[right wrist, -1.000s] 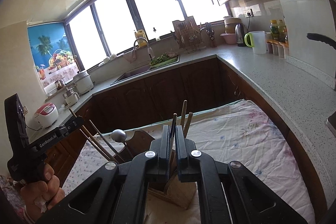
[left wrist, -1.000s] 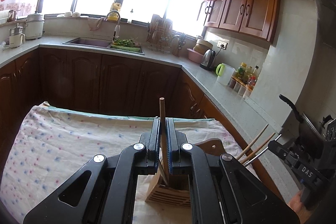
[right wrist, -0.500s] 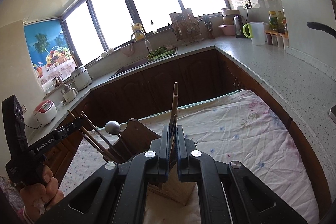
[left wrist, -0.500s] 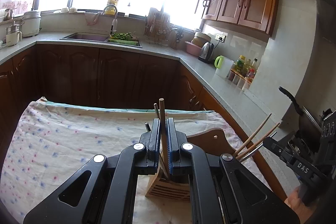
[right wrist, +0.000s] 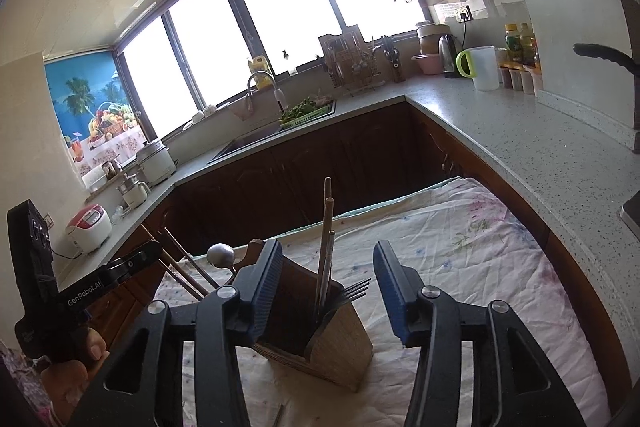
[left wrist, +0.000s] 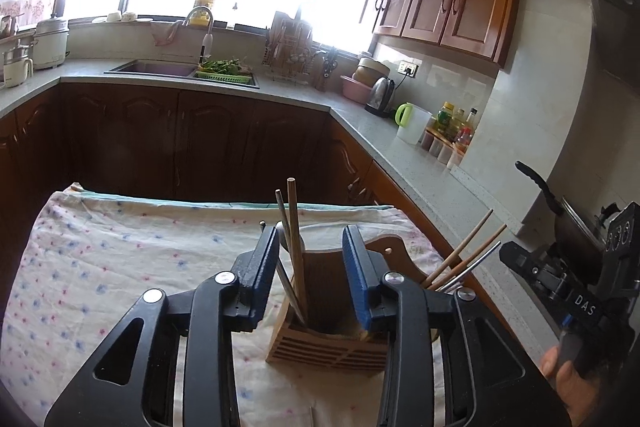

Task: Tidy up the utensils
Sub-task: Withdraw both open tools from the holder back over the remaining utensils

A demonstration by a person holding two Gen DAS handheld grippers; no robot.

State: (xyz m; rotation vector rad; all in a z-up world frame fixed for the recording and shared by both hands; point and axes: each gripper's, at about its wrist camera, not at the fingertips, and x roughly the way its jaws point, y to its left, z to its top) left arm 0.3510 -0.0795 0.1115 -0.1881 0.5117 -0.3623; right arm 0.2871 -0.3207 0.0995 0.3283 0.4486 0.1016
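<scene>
Both grippers were opening at this moment. Left gripper (left wrist: pixel 311 267) had its blue pads parted around the wooden chopstick (left wrist: pixel 295 247) and the thin metal one beside it; neither pad pressed on them, so nothing was held. Right gripper (right wrist: pixel 327 287) stood wider, its pads clear on either side of a chopstick pair (right wrist: pixel 326 243), nothing gripped there either.

Utensil holder (left wrist: pixel 332 343) (wooden, slatted front, split into compartments) sat on the floral cloth (left wrist: pixel 120 259) near its front edge, toward the cloth's right side in the left wrist view. Chopsticks stood upright in it, leaning slightly. Fork (right wrist: pixel 354 290) tines poked out of the compartment on the right in the right wrist view, and a spoon (right wrist: pixel 220 254) bowl stuck up behind the holder's back panel, close to the left pad.

Judged progress: late. Chopsticks, fork and spoon all appeared already dropped into the holder, and both sets of jaws were letting go of what looked like the last sticks. More chopsticks (left wrist: pixel 464 259) showed fanned out beyond the right pad in the left wrist view (they looked to be in the holder's far side, but the pad hid their bases, so could not tell). Something thin lay on the cloth at the very front edge (right wrist: pixel 279 415), too cut off to identify; possibly one utensil left. Otherwise the cloth looked bare of loose utensils.
</scene>
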